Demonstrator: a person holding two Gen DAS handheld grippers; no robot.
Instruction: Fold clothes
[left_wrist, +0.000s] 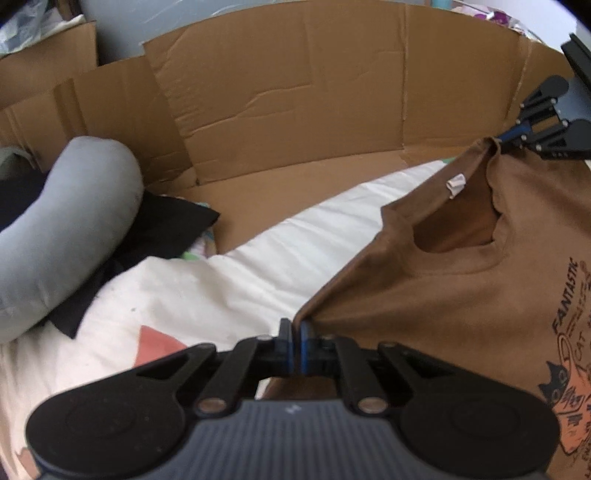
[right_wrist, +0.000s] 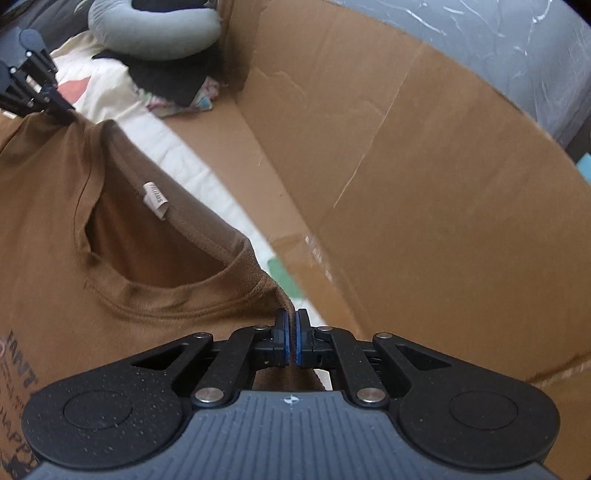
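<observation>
brown t-shirt shoulders pinched by left gripper and right gripper, print cut off

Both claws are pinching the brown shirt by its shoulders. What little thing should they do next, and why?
Probably lift the brown shirt a little higher and pull it straight. The left gripper and the right gripper are each shut on a shoulder either side of the neck hole, but the cloth between them sags and creases. Held taut, it could be laid flat on the white bedding for folding.

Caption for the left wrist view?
Left hand-held gripper and right hand-held gripper pinch brown T-shirt shoulders above white bedding.
</observation>
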